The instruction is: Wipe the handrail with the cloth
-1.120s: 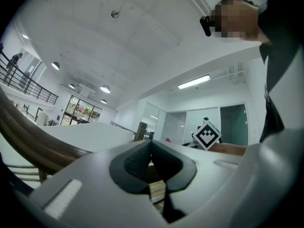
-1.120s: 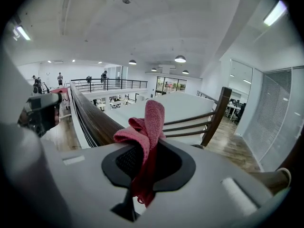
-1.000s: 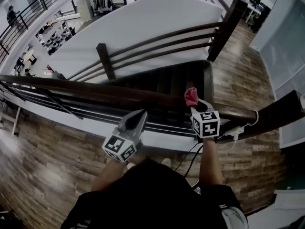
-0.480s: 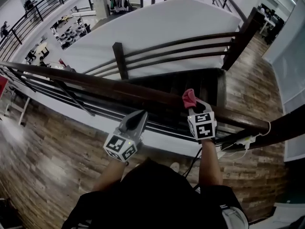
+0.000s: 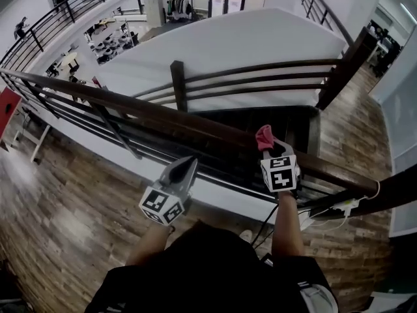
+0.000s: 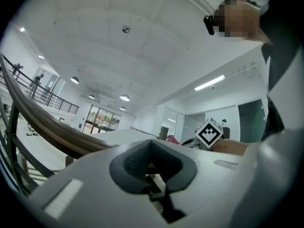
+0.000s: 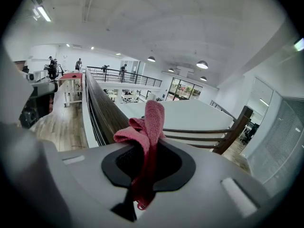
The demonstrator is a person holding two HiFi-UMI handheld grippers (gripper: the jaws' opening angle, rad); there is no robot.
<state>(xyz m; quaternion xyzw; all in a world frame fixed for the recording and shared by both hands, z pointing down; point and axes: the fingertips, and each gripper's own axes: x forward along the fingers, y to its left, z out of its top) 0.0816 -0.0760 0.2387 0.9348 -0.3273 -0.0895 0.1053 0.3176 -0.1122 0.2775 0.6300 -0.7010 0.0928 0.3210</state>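
A dark wooden handrail [image 5: 163, 118] runs from the upper left to the lower right across the head view. My right gripper [image 5: 270, 145] is shut on a pink cloth [image 5: 264, 136] and holds it just above the rail's right part. In the right gripper view the cloth [image 7: 145, 127] sticks up from between the jaws, with the handrail [image 7: 102, 109] stretching away on the left. My left gripper [image 5: 185, 168] hangs below the rail on the near side, its jaws shut with nothing between them. The left gripper view shows the handrail [image 6: 47, 129] curving past on the left.
Below the rail run thin metal bars [image 5: 117, 132]. Beyond it a stairwell [image 5: 260, 119] drops down, with a second wooden railing [image 5: 254, 77] and dark post [image 5: 177, 83]. A white cable [image 5: 339, 208] hangs at the right. People stand on a far balcony [image 5: 39, 18]. Wooden floor [image 5: 58, 194] lies beneath.
The head view has swung, so the handrail now slants more steeply and the scene has shifted right. Both grippers keep almost the same pose; the right one still holds the cloth by the rail.
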